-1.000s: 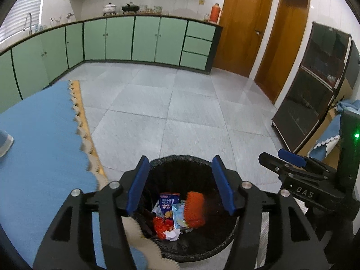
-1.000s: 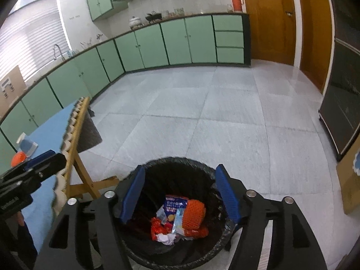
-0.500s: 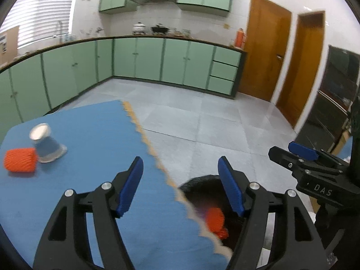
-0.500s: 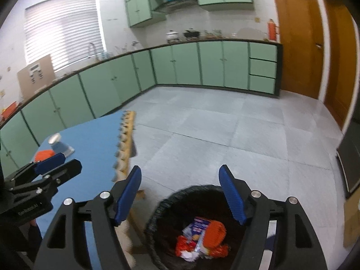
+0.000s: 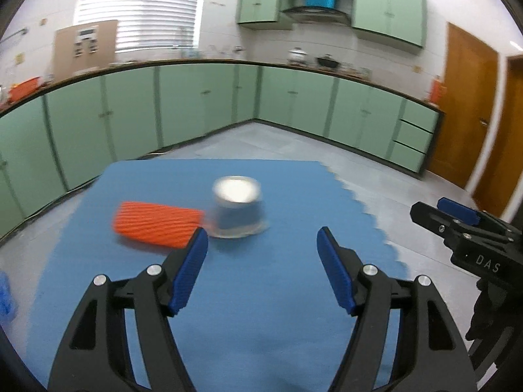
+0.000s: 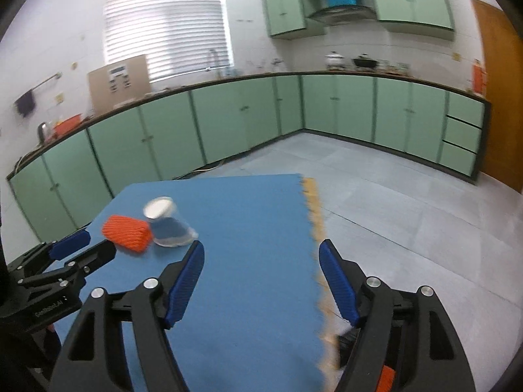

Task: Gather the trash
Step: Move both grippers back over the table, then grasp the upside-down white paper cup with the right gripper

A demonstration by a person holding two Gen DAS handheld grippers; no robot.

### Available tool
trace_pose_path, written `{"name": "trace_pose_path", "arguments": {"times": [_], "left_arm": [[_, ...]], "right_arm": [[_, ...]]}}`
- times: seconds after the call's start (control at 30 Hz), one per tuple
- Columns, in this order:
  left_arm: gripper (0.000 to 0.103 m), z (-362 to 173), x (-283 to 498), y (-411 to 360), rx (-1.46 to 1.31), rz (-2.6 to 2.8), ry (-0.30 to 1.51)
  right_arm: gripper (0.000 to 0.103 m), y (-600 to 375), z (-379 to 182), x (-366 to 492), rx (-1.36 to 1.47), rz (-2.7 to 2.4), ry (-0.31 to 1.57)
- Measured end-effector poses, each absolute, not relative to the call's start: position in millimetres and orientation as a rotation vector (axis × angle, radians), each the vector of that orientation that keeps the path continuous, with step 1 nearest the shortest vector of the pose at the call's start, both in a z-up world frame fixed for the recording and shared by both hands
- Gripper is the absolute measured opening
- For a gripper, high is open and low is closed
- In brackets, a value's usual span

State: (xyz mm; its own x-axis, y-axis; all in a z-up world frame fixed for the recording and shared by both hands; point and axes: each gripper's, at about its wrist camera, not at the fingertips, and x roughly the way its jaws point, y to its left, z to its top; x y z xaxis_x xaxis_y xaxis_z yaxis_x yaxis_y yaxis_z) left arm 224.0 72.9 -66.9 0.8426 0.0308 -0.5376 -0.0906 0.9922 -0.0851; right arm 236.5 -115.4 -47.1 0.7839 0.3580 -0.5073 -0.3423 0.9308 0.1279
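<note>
Right, we have both grippers over the blue foam mat (image 5: 261,310) that covers the table. Left gripper (image 5: 262,261): black frame, blue ribbed pads, fingers spread wide with only mat between them; its jaws have just been opening. Right gripper (image 6: 261,277): same build, fingers spread wide too, nothing pinched, jaws likewise just been opening.

Trash on the mat, two items:
- orange ribbed foam net sleeve (image 5: 157,225), lying flat, blurred in both views.
- clear plastic cup standing upside down (image 5: 237,207), just to the right of the sleeve; in the right wrist view (image 6: 166,223) it looks tilted. The sleeve (image 6: 127,232) appears to touch the cup's wall, but blur keeps us from being sure.

Both items sit ahead of the left gripper's pads, the sleeve just beyond its left pad (image 5: 189,274). From the right gripper they lie ahead and to the left, with the left gripper (image 6: 81,248) near the sleeve.

We see the right gripper (image 5: 457,215) at the right edge of the left wrist view, off the mat's zigzag edge. Pale green kitchen cabinets (image 5: 196,107) run along the walls behind.
</note>
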Motion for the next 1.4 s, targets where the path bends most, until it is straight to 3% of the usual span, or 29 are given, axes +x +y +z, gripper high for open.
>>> {"name": "trace_pose_path", "arguments": {"times": [0.5, 0.97, 1.07, 1.17, 1.4], "left_arm": [[0.067, -77.8, 232.8, 172.5, -0.169, 0.242, 0.573], [0.067, -89.6, 245.2, 197.2, -0.203, 0.269, 0.596], [0.069, -92.9, 252.2, 192.3, -0.202, 0.256, 0.607], [0.074, -94.6, 258.7, 188.6, -0.198, 0.247, 0.61], [0.082, -101.6, 279.8, 177.5, -0.19, 0.221, 0.633]], "right_arm": [[0.091, 8.9, -70.4, 285.2, -0.077, 0.521, 0.546], [0.093, 43.5, -102.9, 336.2, -0.115, 0.541, 0.624], [0.083, 42.6, -108.1, 341.1, -0.096, 0.573, 0.645], [0.059, 41.3, -108.0, 342.3, -0.077, 0.619, 0.657], [0.055, 14.8, -96.1, 337.9, -0.034, 0.609, 0.614]]}}
